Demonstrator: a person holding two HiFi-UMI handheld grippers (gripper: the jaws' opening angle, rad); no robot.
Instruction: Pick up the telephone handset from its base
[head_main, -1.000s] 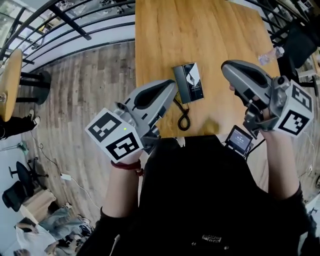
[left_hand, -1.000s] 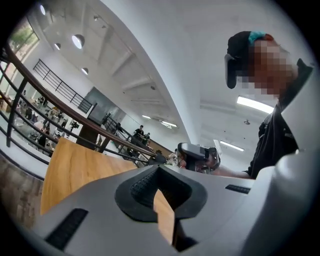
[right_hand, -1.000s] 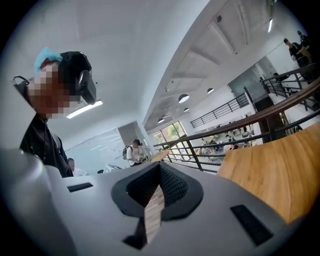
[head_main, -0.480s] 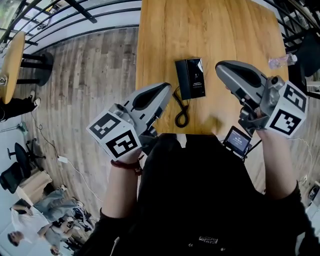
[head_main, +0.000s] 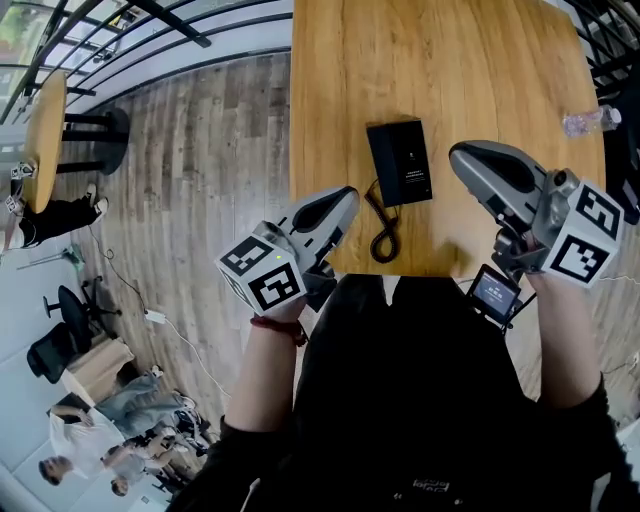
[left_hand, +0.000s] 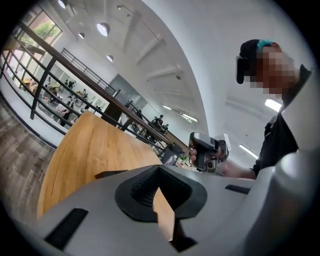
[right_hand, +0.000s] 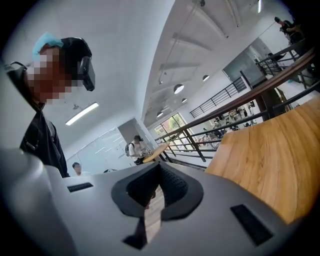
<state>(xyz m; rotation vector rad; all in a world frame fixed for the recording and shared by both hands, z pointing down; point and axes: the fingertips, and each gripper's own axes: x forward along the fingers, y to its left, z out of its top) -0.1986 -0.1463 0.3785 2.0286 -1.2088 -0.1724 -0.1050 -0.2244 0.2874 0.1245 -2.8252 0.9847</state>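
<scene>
Telephone (head_main: 400, 162), one only, lies flat on the table (head_main: 460, 60), its cord (head_main: 383, 232) coiling toward the near edge. Two grippers hover near it without touching: left gripper (head_main: 345, 196) left of the cord, right gripper (head_main: 462, 156) to its right. Both have jaws pressed together, empty.

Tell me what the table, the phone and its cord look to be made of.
Table: wood or wood veneer with a smooth, lightly sheened finish; warm grain streaks run along it.
Phone: likely hard plastic, black, with a flat smooth face and crisp edges.
Cord: probably flexible plastic or rubber, matte black; it bends into loose loops.
</scene>
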